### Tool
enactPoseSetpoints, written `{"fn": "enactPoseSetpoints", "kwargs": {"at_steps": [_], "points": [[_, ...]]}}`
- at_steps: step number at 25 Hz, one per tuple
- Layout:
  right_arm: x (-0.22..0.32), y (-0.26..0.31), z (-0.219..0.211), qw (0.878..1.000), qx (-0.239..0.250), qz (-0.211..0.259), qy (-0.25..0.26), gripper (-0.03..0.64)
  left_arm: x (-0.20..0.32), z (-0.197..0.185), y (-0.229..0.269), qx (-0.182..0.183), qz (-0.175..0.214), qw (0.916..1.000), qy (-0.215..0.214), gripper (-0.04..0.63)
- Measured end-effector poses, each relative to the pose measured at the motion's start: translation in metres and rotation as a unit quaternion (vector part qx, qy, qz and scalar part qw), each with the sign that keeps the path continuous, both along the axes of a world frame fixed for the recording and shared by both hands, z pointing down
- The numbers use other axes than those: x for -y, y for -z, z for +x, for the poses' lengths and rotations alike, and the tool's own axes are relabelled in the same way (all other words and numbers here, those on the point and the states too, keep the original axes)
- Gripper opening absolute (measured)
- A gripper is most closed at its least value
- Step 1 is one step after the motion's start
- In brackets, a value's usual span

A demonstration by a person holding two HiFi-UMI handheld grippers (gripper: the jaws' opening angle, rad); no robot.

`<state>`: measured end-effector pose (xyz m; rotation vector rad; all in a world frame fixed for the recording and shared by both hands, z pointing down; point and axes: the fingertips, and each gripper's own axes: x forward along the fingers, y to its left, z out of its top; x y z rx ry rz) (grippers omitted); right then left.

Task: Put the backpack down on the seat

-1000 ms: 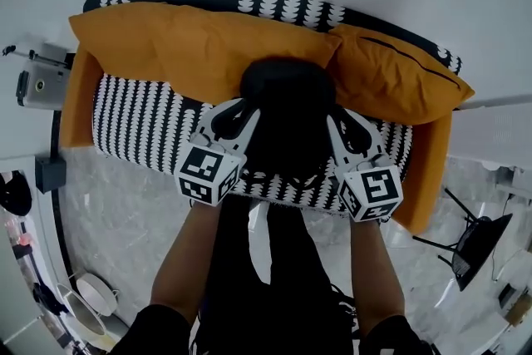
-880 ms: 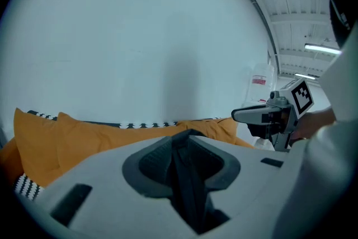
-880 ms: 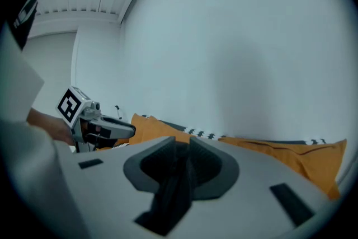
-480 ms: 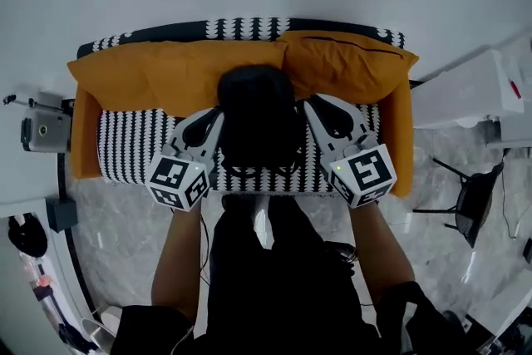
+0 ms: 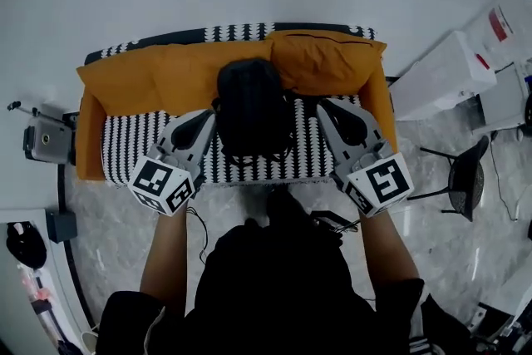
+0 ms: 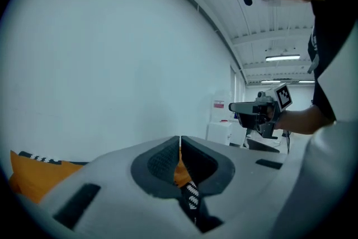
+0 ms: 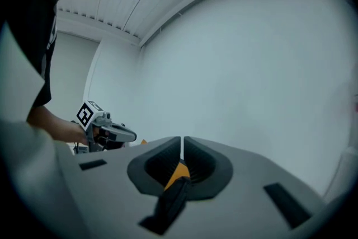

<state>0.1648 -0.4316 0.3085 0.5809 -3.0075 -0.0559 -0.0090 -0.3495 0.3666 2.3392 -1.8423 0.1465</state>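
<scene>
The black backpack (image 5: pixel 249 108) stands in the middle of a black-and-white patterned sofa seat (image 5: pixel 133 147), its top against the orange cushions (image 5: pixel 158 77). My left gripper (image 5: pixel 209 115) is at its left side and my right gripper (image 5: pixel 322 107) at its right side, both tilted upward. In the left gripper view the jaws (image 6: pixel 180 140) meet at the tips, with a dark strap (image 6: pixel 196 210) running down behind them. The right gripper view shows the same: jaws (image 7: pixel 182 140) closed, with a black strap (image 7: pixel 170 201) hanging from them. Where each strap meets the bag is hidden.
An orange armrest (image 5: pixel 87 137) bounds each end of the sofa. A grey device (image 5: pixel 46 141) sits on the floor to the left. White boxes (image 5: pixel 449 75) and a black chair (image 5: pixel 465 179) stand to the right. Cables (image 5: pixel 332 220) lie on the marble floor by the person's legs.
The backpack has come down and back toward the cushions and looks smaller. Both grippers have spread wider apart, and the head view has pulled back from the sofa.
</scene>
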Motion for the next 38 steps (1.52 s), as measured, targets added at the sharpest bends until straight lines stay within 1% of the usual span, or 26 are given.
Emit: {"fn": "enactPoseSetpoints", "kwargs": {"at_steps": [2,3,6,7,11,16,19,21,26,28,32,35,38], "points": [[-0.032,0.012,0.016,1.0,0.0,0.006,-0.003,0.037,-0.025,0.011,0.017,0.002,0.018,0.9998,-0.012,0.031],[-0.048,0.017,0.022,1.0,0.005,0.001,-0.002,0.037,-0.038,0.018,0.025,0.003,0.026,0.9995,-0.019,0.031],[-0.097,0.023,0.042,0.999,0.027,-0.033,-0.001,0.037,-0.08,0.042,0.038,-0.001,0.039,0.9985,-0.039,0.031],[-0.112,0.023,0.048,0.999,0.03,-0.038,-0.002,0.037,-0.094,0.05,0.041,-0.003,0.043,0.9981,-0.044,0.031],[-0.164,0.019,0.071,0.999,0.029,-0.032,-0.004,0.037,-0.135,0.073,0.042,-0.009,0.045,0.9973,-0.058,0.031],[-0.201,0.021,0.101,0.999,0.036,-0.027,-0.004,0.035,-0.167,0.102,0.044,-0.013,0.041,0.9968,-0.068,0.031],[-0.214,0.021,0.119,0.999,0.039,-0.024,0.0,0.037,-0.183,0.125,0.039,-0.017,0.034,0.9968,-0.071,0.031],[-0.22,0.013,0.132,0.999,0.032,-0.026,0.008,0.035,-0.191,0.14,0.033,-0.023,0.026,0.997,-0.07,0.031],[-0.232,-0.008,0.167,0.998,0.011,-0.048,0.026,0.035,-0.212,0.181,0.025,-0.03,0.008,0.9978,-0.059,0.031],[-0.238,-0.008,0.182,0.998,0.017,-0.05,0.032,0.035,-0.22,0.202,0.018,-0.036,0.002,0.9977,-0.057,0.031],[-0.255,-0.007,0.211,0.996,0.04,-0.064,0.046,0.034,-0.237,0.25,-0.003,-0.047,-0.024,0.9968,-0.061,0.031],[-0.268,-0.02,0.231,0.995,0.026,-0.067,0.064,0.034,-0.251,0.282,-0.01,-0.053,-0.037,0.9958,-0.065,0.031],[-0.278,-0.032,0.24,0.994,0.025,-0.073,0.077,0.034,-0.263,0.3,-0.018,-0.044,-0.053,0.9956,-0.064,0.031]]}}
